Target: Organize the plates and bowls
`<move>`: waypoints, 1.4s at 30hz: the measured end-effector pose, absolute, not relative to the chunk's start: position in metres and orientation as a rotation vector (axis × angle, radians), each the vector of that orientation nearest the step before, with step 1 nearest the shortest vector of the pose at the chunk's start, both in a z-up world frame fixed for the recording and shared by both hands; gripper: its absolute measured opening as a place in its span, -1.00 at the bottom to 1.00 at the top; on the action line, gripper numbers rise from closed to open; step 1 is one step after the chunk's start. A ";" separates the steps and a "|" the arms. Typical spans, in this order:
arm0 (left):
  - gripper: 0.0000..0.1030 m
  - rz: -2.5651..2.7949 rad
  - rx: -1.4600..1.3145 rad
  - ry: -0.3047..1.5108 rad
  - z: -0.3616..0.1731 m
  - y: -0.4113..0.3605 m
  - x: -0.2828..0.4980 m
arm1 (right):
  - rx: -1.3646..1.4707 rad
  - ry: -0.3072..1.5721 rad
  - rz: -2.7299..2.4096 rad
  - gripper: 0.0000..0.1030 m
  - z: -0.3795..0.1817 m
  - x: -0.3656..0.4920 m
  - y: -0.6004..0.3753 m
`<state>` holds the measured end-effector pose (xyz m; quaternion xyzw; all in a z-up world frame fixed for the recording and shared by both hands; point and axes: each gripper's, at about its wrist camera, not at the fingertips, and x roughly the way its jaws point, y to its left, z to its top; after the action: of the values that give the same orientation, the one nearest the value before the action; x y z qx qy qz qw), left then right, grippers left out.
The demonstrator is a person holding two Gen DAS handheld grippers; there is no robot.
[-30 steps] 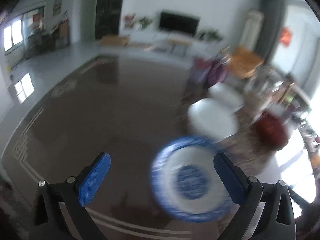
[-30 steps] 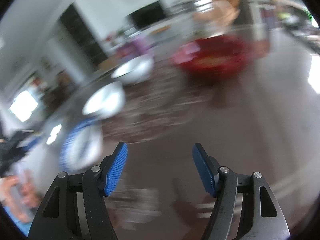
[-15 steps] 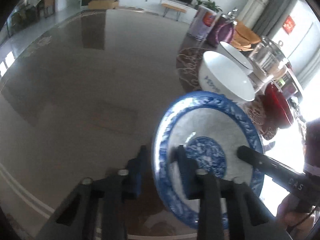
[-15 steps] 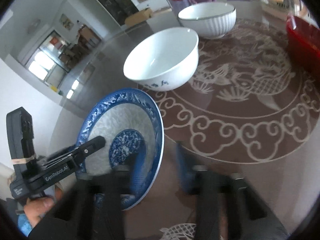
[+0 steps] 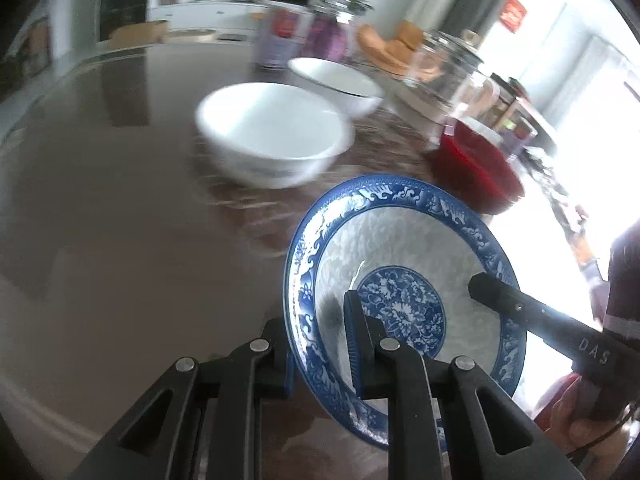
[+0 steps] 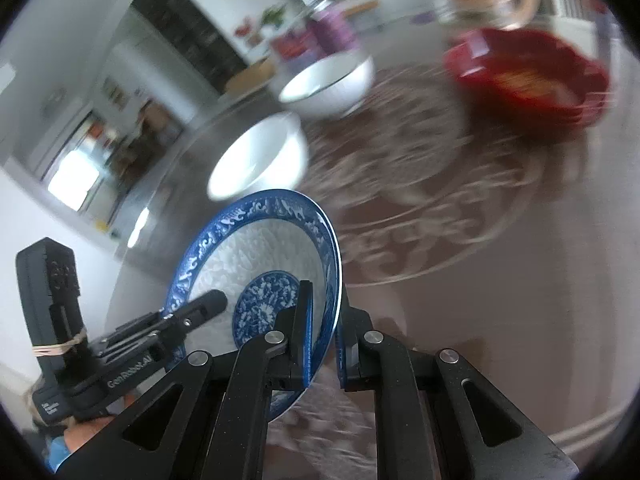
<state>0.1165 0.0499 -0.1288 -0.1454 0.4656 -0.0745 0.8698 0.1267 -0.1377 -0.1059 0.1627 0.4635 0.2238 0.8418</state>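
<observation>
A blue-and-white patterned plate [image 5: 404, 280] is held tilted above the dark table by both grippers. My left gripper [image 5: 320, 344] is shut on its left rim. My right gripper [image 6: 320, 344] is shut on the opposite rim of the plate [image 6: 260, 264]; its finger also shows in the left wrist view [image 5: 500, 300]. A white bowl [image 5: 272, 136] stands just beyond the plate, and it shows in the right wrist view [image 6: 260, 156] too. A second white bowl [image 5: 336, 80] stands behind it, also in the right wrist view [image 6: 328, 84].
A red bowl [image 5: 476, 168] sits to the right on the patterned round mat [image 6: 420, 200]. Glass jars [image 5: 444, 64] and purple containers [image 5: 304, 36] stand at the back. The table edge [image 6: 592, 420] runs near the front.
Both grippers have closed on the plate's rims and lifted it; the plate now sits nearer the white bowls than half a second ago. One second ago both grippers were open.
</observation>
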 end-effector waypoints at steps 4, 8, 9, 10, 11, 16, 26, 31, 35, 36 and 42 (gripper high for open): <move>-0.63 -0.221 -0.286 0.966 -0.128 0.005 0.153 | 0.411 0.970 0.376 -0.78 -0.113 0.142 -0.178; -0.62 -0.248 -0.265 0.968 -0.135 -0.023 0.180 | 0.421 0.949 0.289 -0.76 -0.124 0.150 -0.207; -0.62 -0.246 -0.251 0.965 -0.136 -0.027 0.184 | 0.423 0.951 0.279 -0.75 -0.125 0.150 -0.216; -0.62 -0.237 -0.230 0.963 -0.138 -0.031 0.185 | 0.419 0.955 0.269 -0.74 -0.128 0.150 -0.219; -0.62 -0.225 -0.213 0.963 -0.140 -0.034 0.186 | 0.419 0.955 0.270 -0.73 -0.132 0.149 -0.220; -0.56 -0.201 -0.235 0.904 -0.126 -0.010 0.158 | 0.442 0.849 0.290 0.28 -0.114 0.123 -0.231; 0.96 0.002 -0.188 0.869 -0.148 0.033 0.112 | 0.317 0.740 0.003 0.34 -0.115 0.054 -0.282; 0.96 0.001 -0.178 0.849 -0.152 0.032 0.113 | 0.453 0.768 -0.099 0.34 -0.132 0.055 -0.324; 0.96 -0.025 -0.176 0.868 -0.155 0.028 0.114 | 0.468 0.755 -0.102 0.34 -0.129 0.052 -0.331; 0.96 -0.027 -0.184 0.870 -0.156 0.029 0.115 | 0.463 0.754 -0.093 0.34 -0.129 0.053 -0.329; 0.96 -0.035 -0.244 0.858 -0.156 0.037 0.112 | 0.440 0.760 -0.064 0.34 -0.132 0.055 -0.313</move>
<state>0.1122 0.0369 -0.1558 -0.1181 0.4147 -0.0170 0.9021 0.0552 -0.3130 -0.1319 0.2128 0.3676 -0.0308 0.9048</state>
